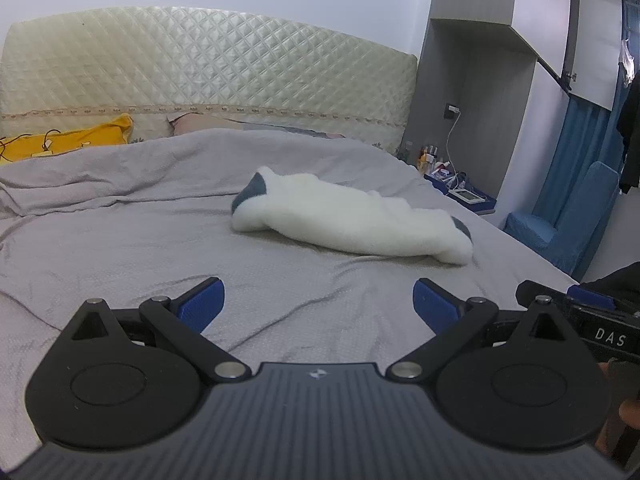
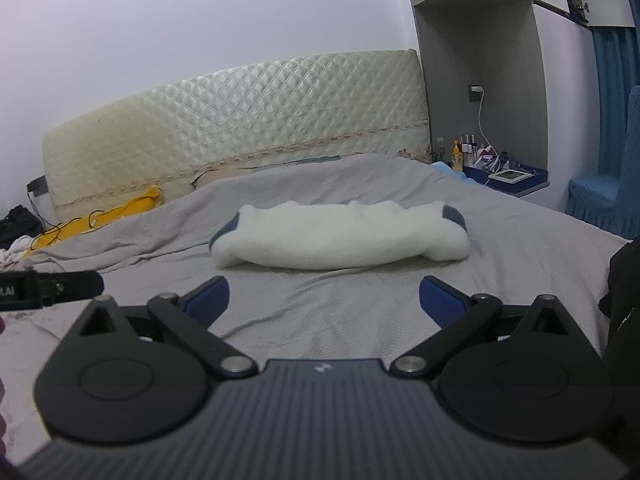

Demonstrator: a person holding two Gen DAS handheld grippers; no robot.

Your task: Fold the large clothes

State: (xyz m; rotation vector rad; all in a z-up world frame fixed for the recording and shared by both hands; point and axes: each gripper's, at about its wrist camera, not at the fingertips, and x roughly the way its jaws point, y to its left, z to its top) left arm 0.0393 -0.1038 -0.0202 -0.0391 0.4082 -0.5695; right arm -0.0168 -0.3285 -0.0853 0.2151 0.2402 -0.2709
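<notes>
White capitals reading "DAS" (image 1: 610, 337) mark the black body of the right gripper where it enters the left wrist view at the right edge; a black strap (image 2: 48, 286) at the left edge of the right wrist view carries letters too partial to read. A small pale emblem sits on each gripper's ribbed grey housing. The fluffy white fleece garment with blue-grey trim (image 1: 352, 220) (image 2: 340, 240) lies folded into a long bundle on the wrinkled grey bedsheet (image 1: 120, 240) (image 2: 520, 248), ahead of both sets of jaws and apart from them. The left gripper (image 1: 318, 306) has its blue-padded fingers spread wide over bare sheet, nothing between them; the right gripper (image 2: 324, 304) is likewise spread wide and empty, the bundle lying straight beyond its gap. A cream quilted headboard (image 1: 200, 68) stands behind the bed.
</notes>
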